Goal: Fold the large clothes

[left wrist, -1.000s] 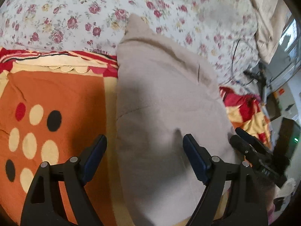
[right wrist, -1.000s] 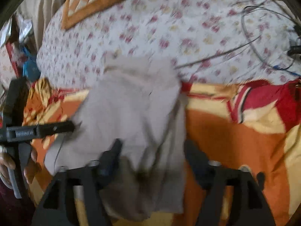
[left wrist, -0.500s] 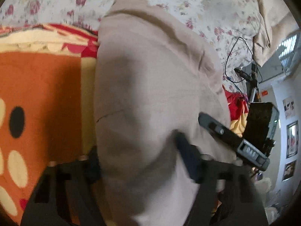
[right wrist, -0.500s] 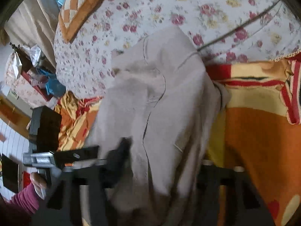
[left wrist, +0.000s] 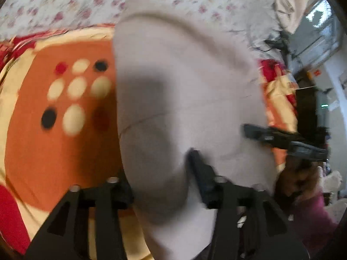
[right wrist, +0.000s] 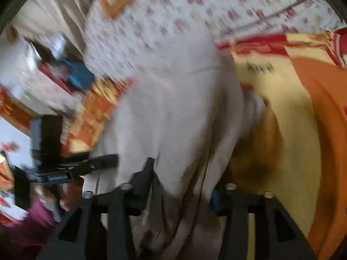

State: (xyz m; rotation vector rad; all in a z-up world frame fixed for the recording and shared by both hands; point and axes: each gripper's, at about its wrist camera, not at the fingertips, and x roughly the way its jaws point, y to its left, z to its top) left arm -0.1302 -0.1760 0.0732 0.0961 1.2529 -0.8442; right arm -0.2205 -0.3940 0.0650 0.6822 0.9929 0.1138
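While both wrist views are smeared by motion blur, the main things stay readable. A large pale grey-beige cloth garment (left wrist: 184,99) fills the middle of the left wrist view, lying on a bedspread of orange fabric with cream, red and black dots (left wrist: 65,112). Its far end reaches toward twelve o'clock, onto a white sheet printed with small red flowers (left wrist: 71,6).

The left gripper (left wrist: 161,174) sits at six o'clock in its own view. A thick fold of the garment bulges between its black fingers (left wrist: 203,179), and the pads press on the cloth from both sides, so it is clamped on the garment. Its jaws have just been closing onto that fold, then easing slightly wider.

In the right wrist view the same garment (right wrist: 177,112) runs from twelve o'clock down to six o'clock, bunched and creased at the near end. The right gripper (right wrist: 181,183) grasps that bunched end, with cloth packed between the two fingers; its jaws have likewise just closed on it and relaxed a little.

Each gripper appears in the other's view: the right one at three o'clock, the left one at nine o'clock, held by a hand (right wrist: 54,195) in a magenta sleeve (right wrist: 23,227).
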